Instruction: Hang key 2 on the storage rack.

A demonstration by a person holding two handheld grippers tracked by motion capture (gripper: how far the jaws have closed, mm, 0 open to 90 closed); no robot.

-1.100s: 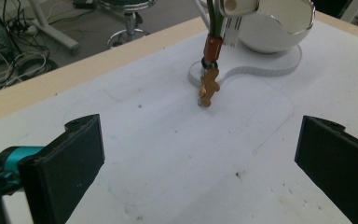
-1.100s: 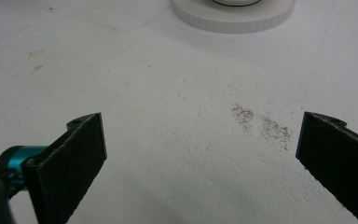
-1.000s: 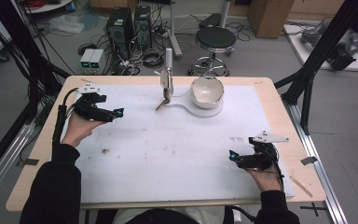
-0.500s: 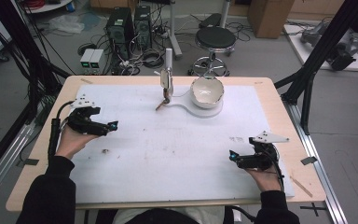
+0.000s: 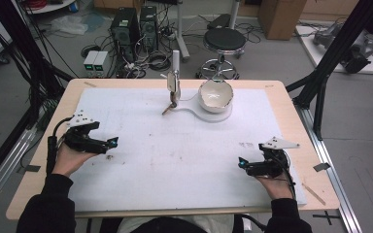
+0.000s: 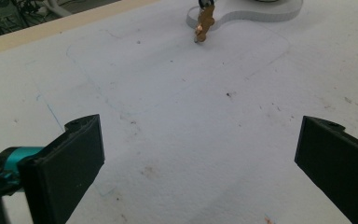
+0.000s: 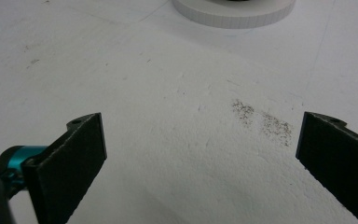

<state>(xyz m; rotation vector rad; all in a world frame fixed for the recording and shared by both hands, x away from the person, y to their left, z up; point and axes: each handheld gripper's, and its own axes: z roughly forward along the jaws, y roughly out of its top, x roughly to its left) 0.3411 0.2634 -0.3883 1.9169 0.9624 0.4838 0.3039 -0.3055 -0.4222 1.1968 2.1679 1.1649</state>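
High view has the bowl [image 5: 216, 95] at the table's [image 5: 291, 116] far edge, both the left gripper [image 5: 108, 144] and right gripper [image 5: 243, 164] nearer the person with jaws apart and empty (likely resting), so any next move means reaching toward it.

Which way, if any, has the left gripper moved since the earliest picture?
Yes. The left gripper has moved toward the person's edge of the table, farther from the bowl.

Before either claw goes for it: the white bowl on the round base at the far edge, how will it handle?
The white bowl looks like glazed ceramic, so probably rigid, slick and chippable. It appears tilted on its white base, so a side push may rock or tip it. Its rounded wall suggests a rim grip would be safer than squeezing the body.
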